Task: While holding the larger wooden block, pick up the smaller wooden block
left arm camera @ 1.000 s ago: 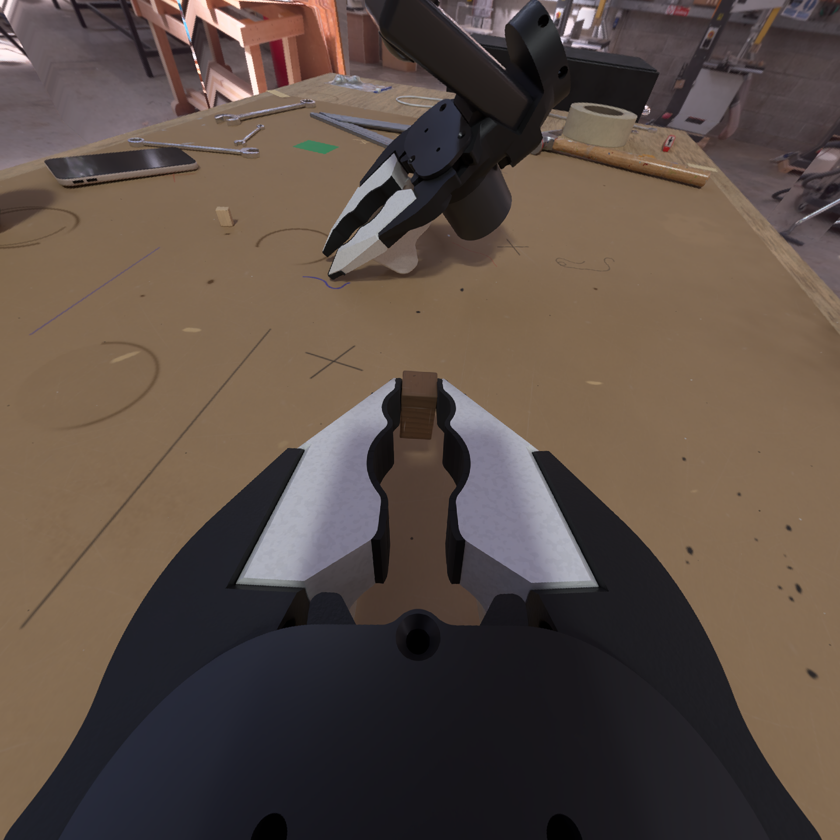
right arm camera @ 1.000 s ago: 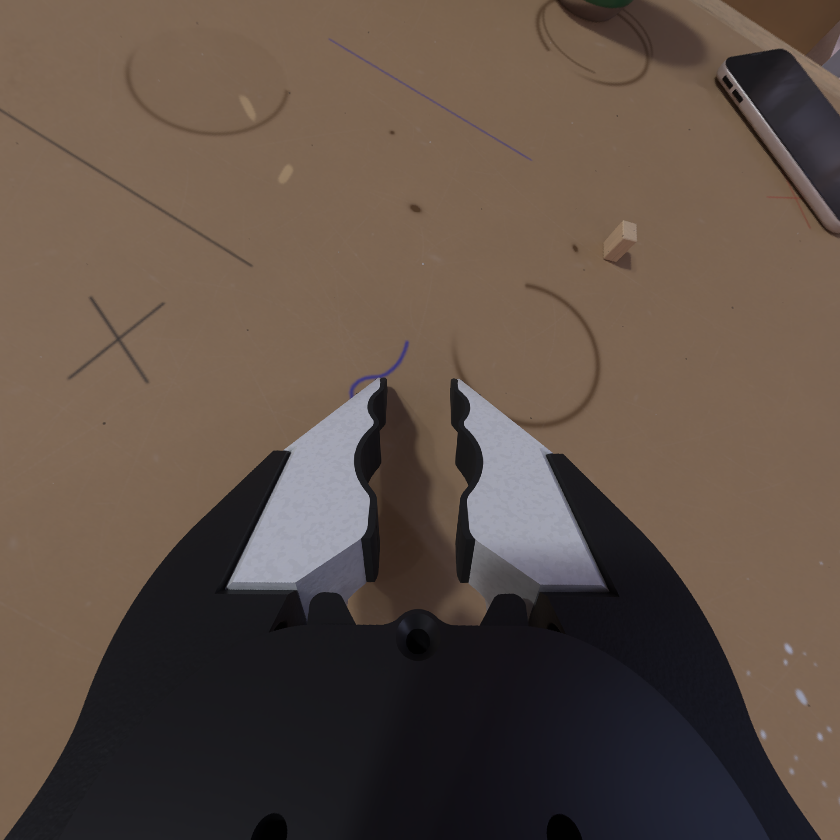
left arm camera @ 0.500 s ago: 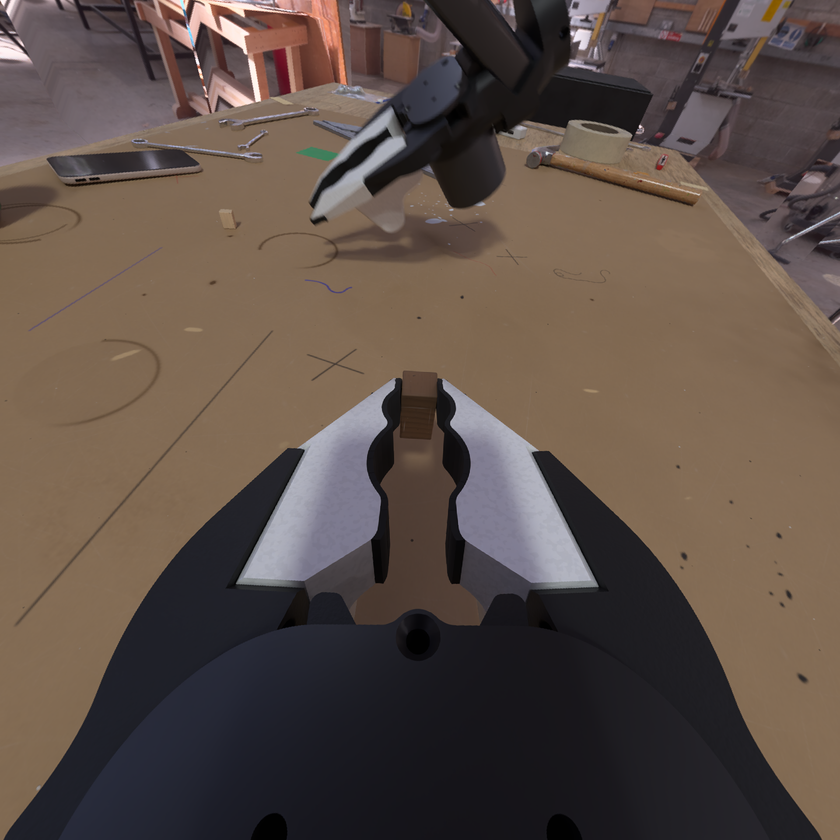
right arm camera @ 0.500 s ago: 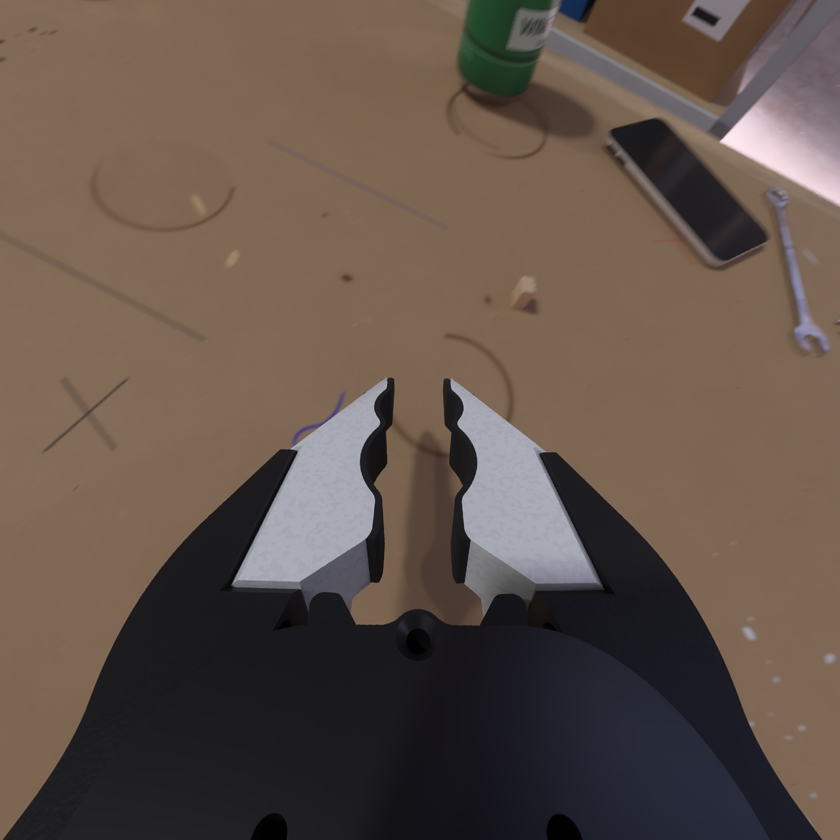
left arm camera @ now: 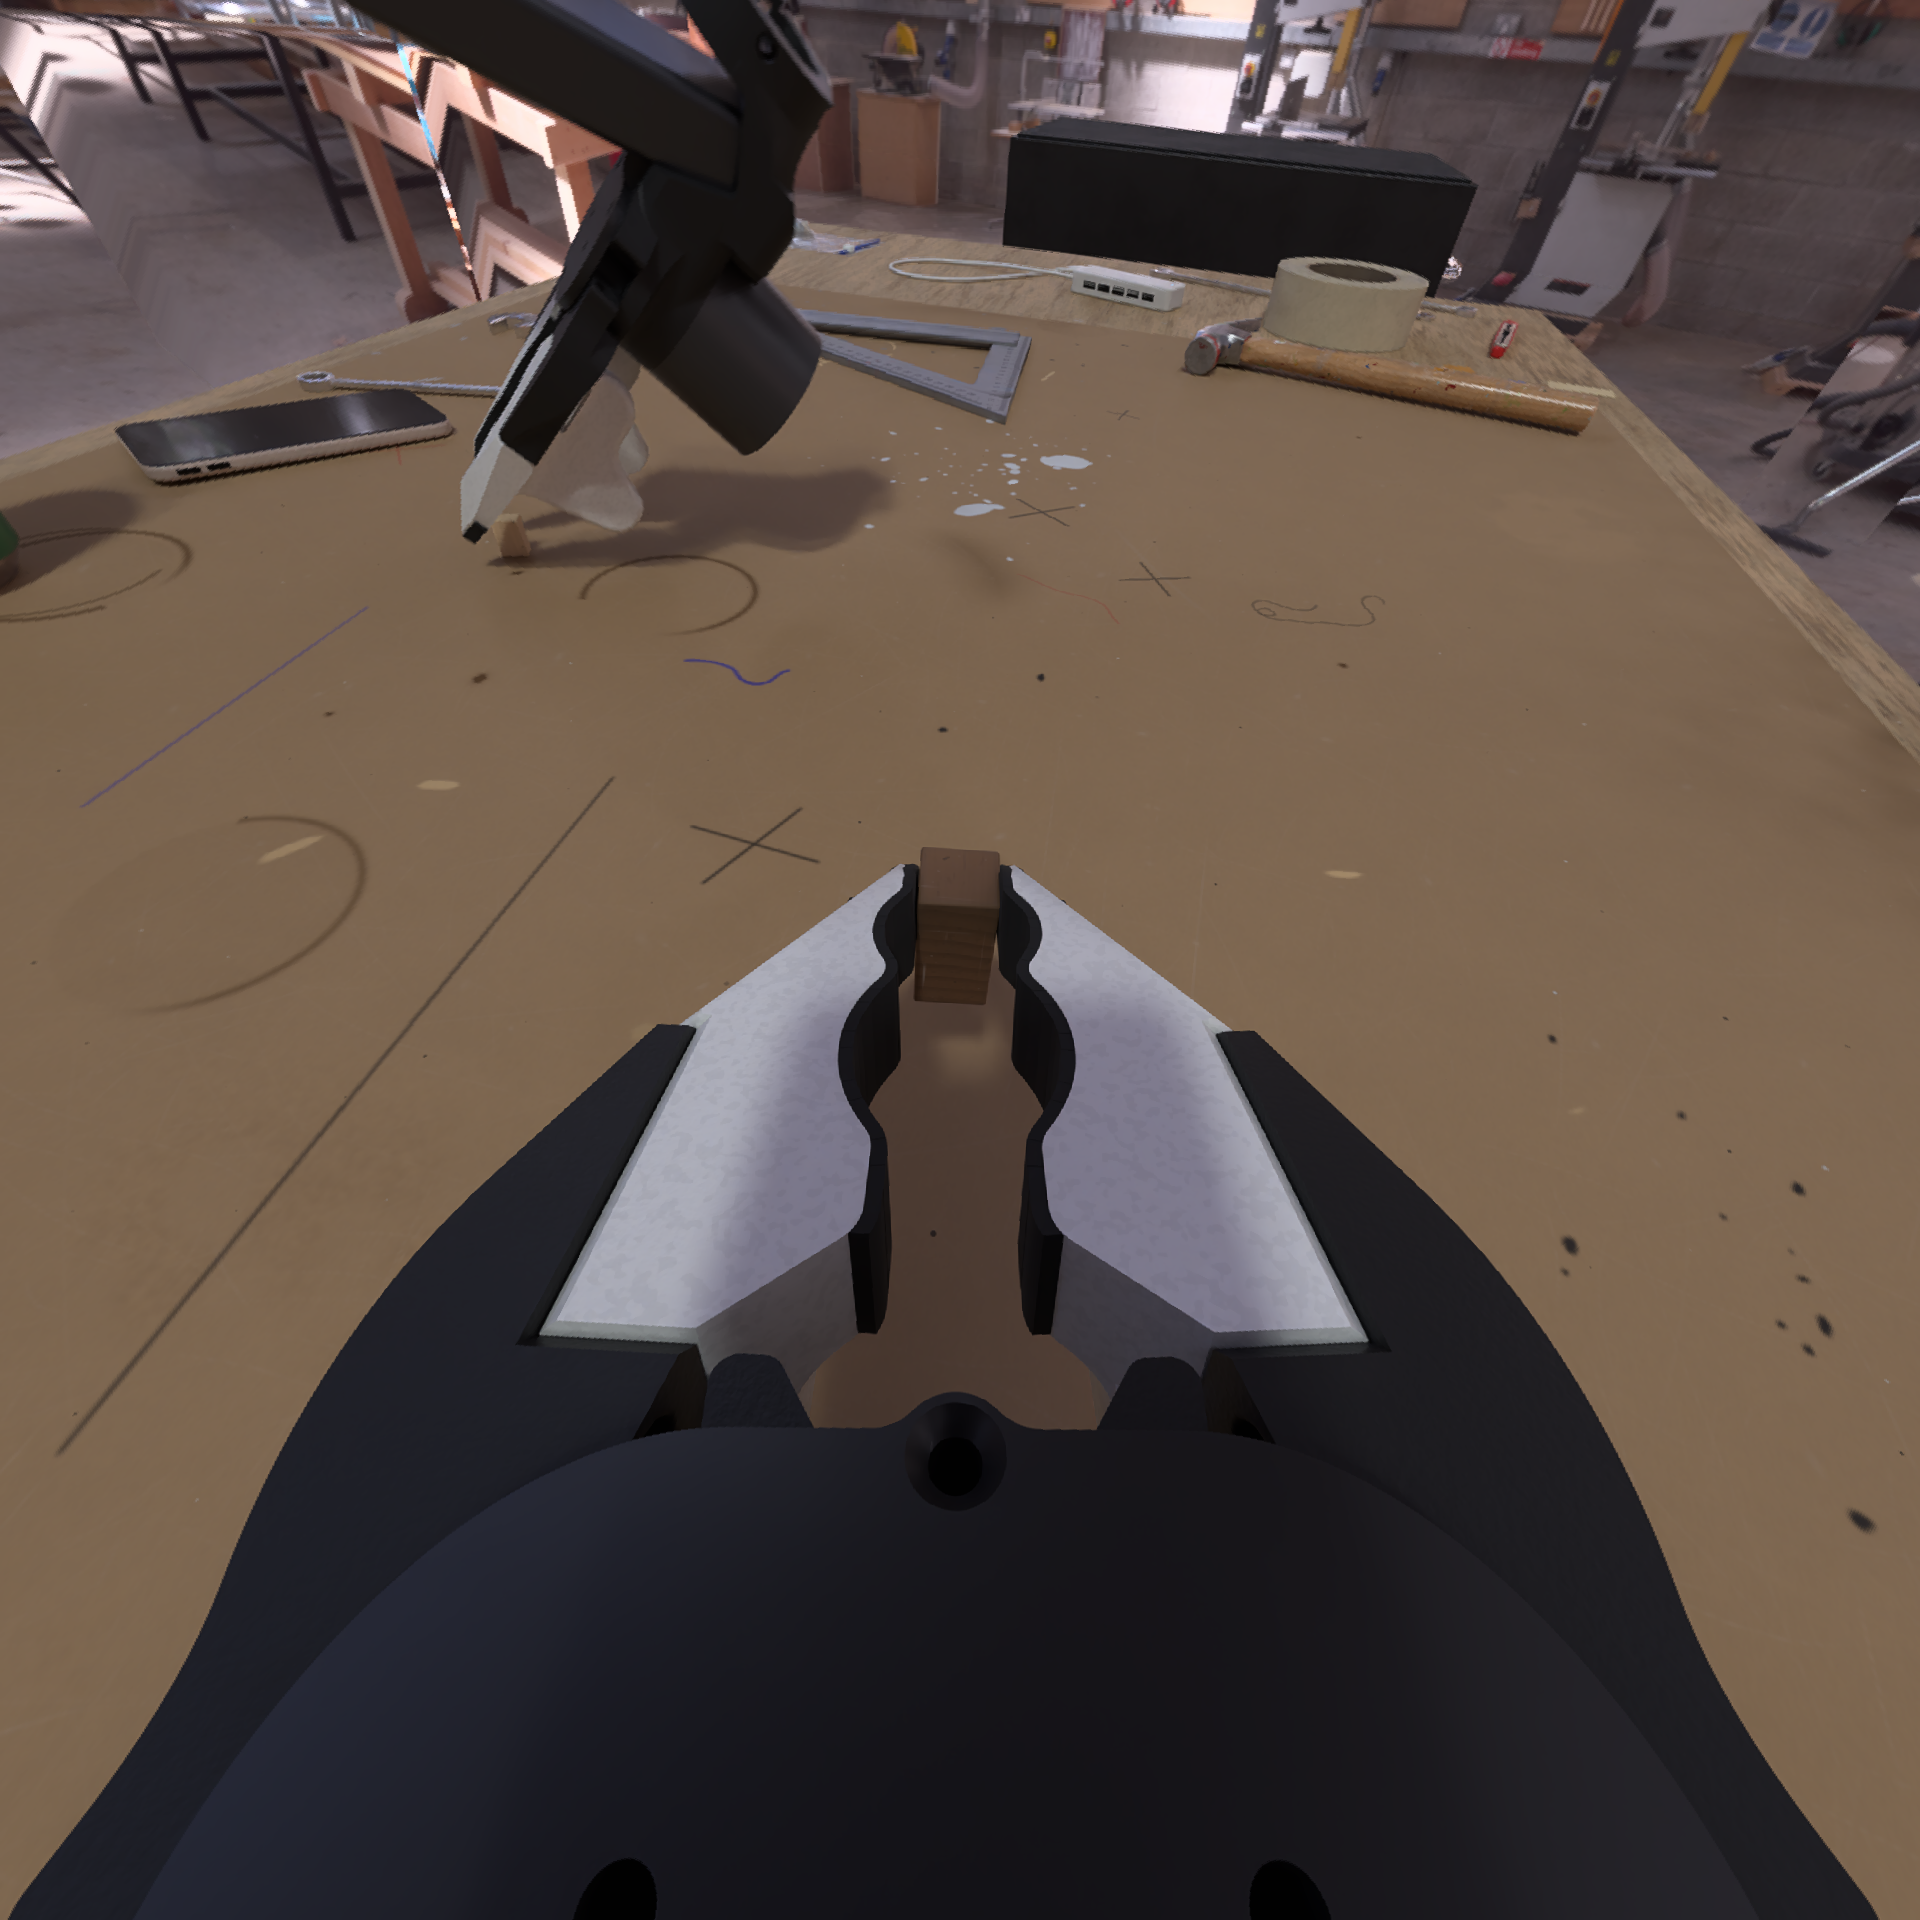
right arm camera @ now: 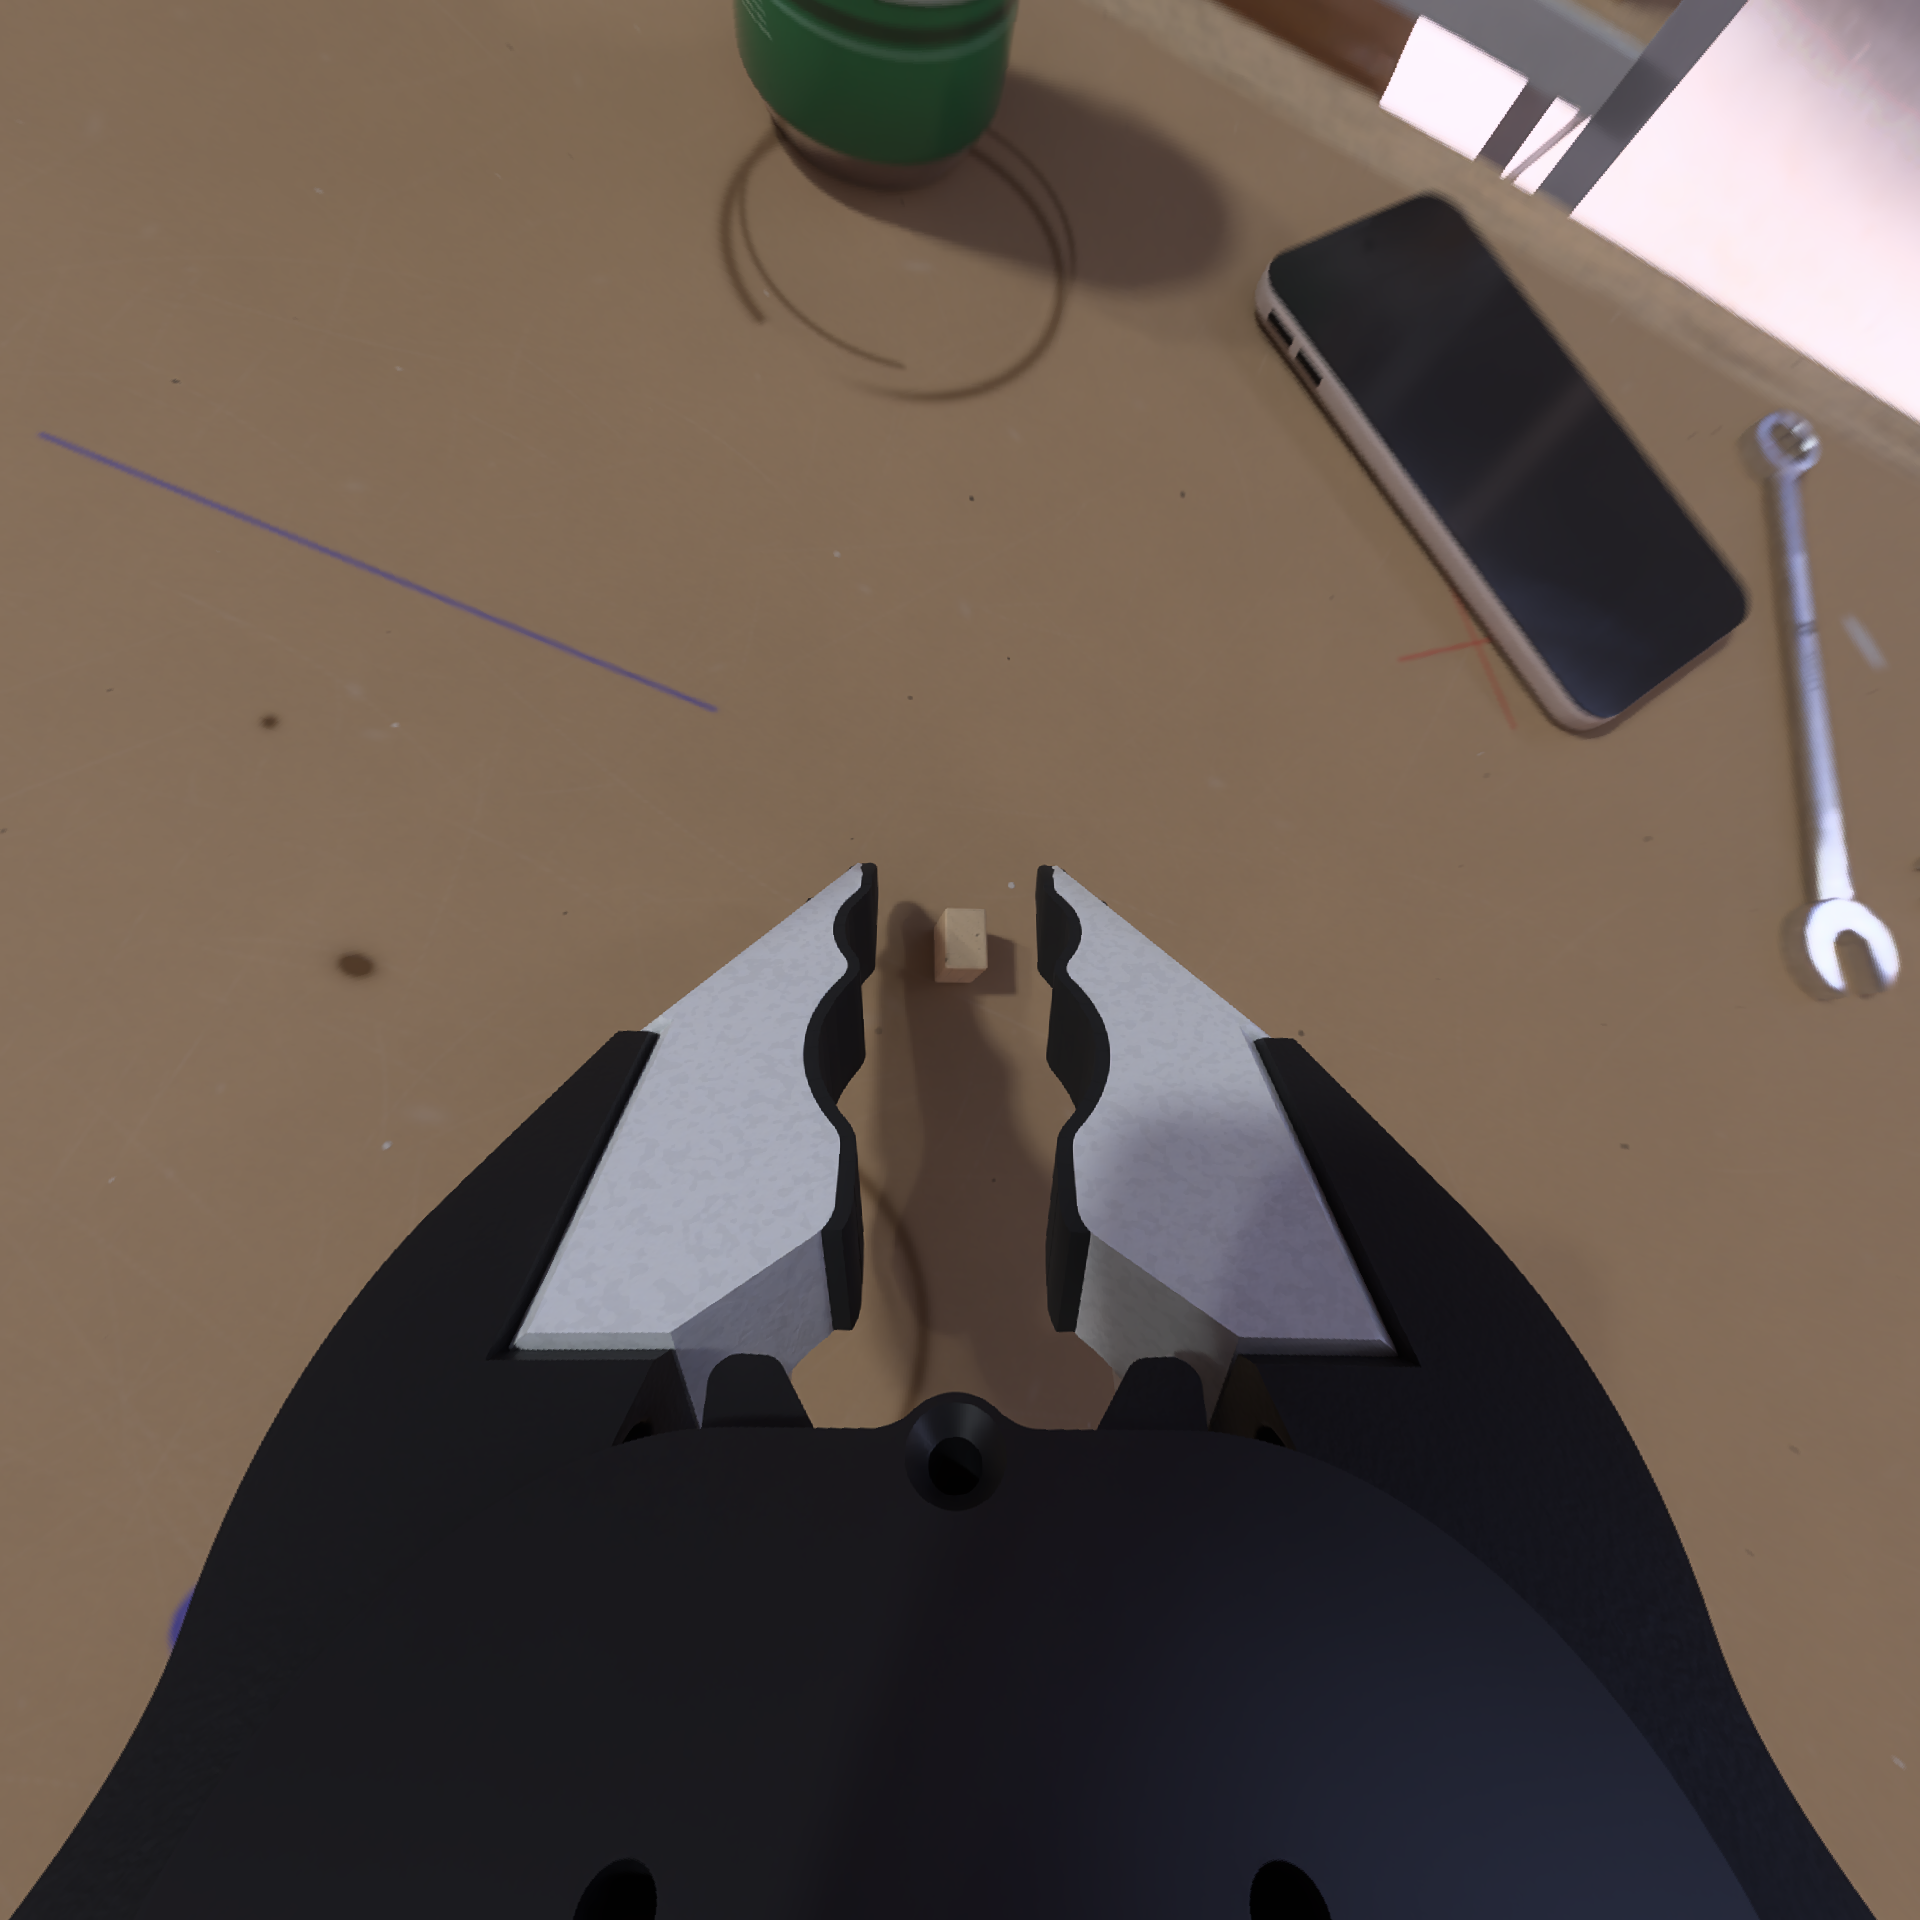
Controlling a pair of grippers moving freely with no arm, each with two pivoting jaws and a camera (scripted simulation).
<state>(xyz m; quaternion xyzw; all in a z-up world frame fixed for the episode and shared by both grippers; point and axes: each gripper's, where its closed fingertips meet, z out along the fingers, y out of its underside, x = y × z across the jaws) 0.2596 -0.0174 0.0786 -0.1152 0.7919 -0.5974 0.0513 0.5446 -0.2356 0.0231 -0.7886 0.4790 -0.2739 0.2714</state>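
My left gripper point(left arm camera: 956, 883) is shut on the larger brown wooden block point(left arm camera: 954, 927), held at its fingertips above the brown table. The smaller pale wooden block point(right arm camera: 959, 943) lies on the table between the tips of my right gripper point(right arm camera: 956, 878), which is open around it with a gap on each side. In the left wrist view the right gripper point(left arm camera: 488, 520) shows at the far left, tips down at the table, with the small block point(left arm camera: 511, 537) right at them.
A phone point(right arm camera: 1496, 457) and a wrench point(right arm camera: 1813, 717) lie to the right of the small block, a green bottle point(right arm camera: 873, 73) beyond it. Farther off are a metal square point(left arm camera: 935, 358), a hammer point(left arm camera: 1392, 374), a tape roll point(left arm camera: 1349, 301) and a power strip point(left arm camera: 1127, 286).
My right gripper has moved across the table to the small block, come down and opened wider around it. My left gripper has kept its hold on the larger block.
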